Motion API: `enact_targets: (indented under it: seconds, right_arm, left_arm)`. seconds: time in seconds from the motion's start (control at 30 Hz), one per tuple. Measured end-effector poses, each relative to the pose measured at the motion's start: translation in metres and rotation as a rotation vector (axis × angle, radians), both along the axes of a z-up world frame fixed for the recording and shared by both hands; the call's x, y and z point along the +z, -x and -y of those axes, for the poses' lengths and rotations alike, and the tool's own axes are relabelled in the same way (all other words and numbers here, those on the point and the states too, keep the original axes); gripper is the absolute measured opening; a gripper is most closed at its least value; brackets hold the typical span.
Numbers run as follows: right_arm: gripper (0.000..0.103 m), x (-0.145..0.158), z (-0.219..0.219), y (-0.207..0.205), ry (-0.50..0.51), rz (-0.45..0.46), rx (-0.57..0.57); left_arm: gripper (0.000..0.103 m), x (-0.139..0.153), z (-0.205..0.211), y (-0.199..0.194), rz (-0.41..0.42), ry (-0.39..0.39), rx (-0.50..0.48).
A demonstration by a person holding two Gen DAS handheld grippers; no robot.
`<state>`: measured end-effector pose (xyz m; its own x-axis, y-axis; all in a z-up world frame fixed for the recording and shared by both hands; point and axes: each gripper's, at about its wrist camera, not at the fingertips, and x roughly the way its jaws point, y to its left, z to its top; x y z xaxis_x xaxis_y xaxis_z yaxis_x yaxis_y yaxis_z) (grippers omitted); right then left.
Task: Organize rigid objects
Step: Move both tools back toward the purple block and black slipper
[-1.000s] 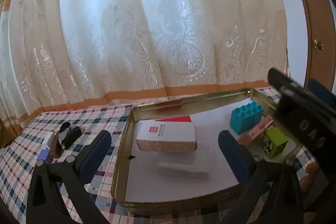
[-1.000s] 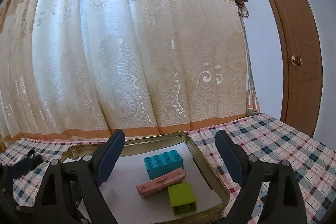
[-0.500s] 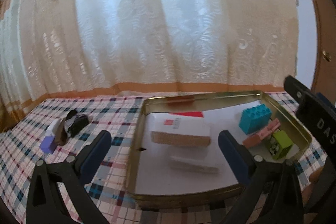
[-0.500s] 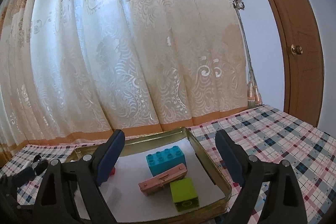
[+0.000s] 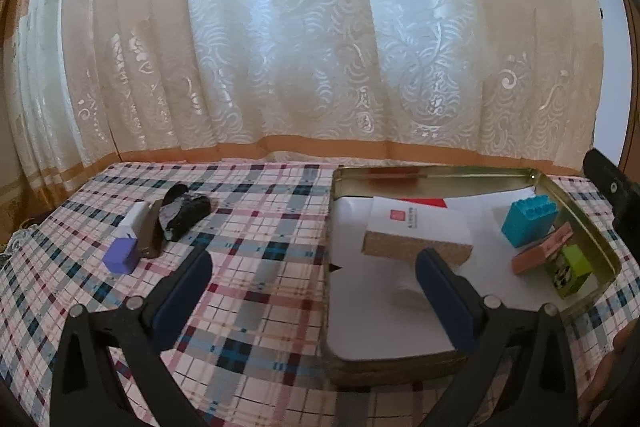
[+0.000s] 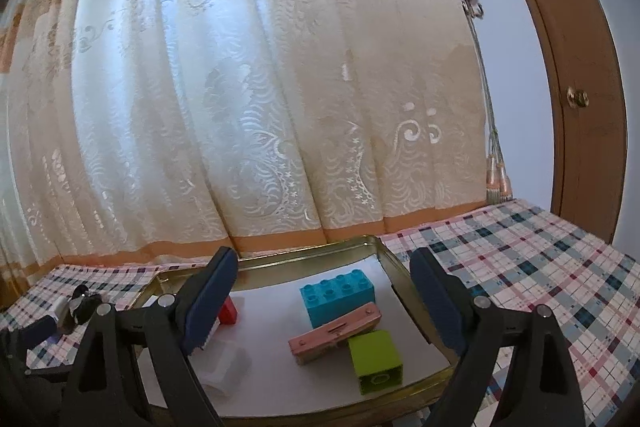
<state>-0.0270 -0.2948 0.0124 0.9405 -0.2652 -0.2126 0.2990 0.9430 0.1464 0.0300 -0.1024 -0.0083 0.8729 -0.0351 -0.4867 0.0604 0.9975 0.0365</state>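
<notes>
Gold-coloured tin tray [image 5: 582, 223] is sitting on the plaid worktop [image 5: 260, 227], holding a white box [image 5: 416, 231], blue brick [image 6: 338, 297], pink clip [image 6: 336, 333] and green block [image 6: 376, 361]. Off to its left, a purple block [image 5: 120, 255] and black clip [image 5: 184, 213] are lying on the cloth. Left gripper [image 5: 312, 289] and right gripper [image 6: 324, 305] are both hovering with fingers spread wide, gripping nothing.

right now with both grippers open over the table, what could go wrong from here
The purple block, white piece and black clip lie bunched together left of the tray, so grabbing one may drag the others. In the tray, the pink bar rests against the blue brick and green cube; a new piece may knock it.
</notes>
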Motion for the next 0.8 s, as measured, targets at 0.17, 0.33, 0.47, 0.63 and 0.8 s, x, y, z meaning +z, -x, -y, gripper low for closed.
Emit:
enact_targets:
  seconds: [0.17, 0.33, 0.47, 0.63, 0.8]
  right_arm:
    - [0.09, -0.001, -0.007, 0.003, -0.022, -0.013, 0.008]
    - [0.09, -0.004, -0.022, 0.003, -0.024, -0.045, 0.036]
    - [0.09, -0.004, -0.041, 0.001, 0.023, -0.055, 0.069]
    - [0.09, -0.003, -0.06, -0.001, 0.059, -0.048, 0.072]
    - [0.09, -0.004, -0.077, -0.007, 0.049, -0.063, 0.098]
  left_arm:
    - [0.103, 0.0, -0.009, 0.004, 0.002, -0.016, -0.012]
    - [0.103, 0.001, -0.024, -0.001, -0.023, -0.018, -0.017]
    - [0.103, 0.004, -0.04, -0.005, -0.017, -0.015, -0.002]
    - [0.103, -0.002, -0.053, -0.007, -0.013, -0.033, 0.026]
    - [0.103, -0.004, -0.065, -0.008, -0.027, 0.0, 0.02]
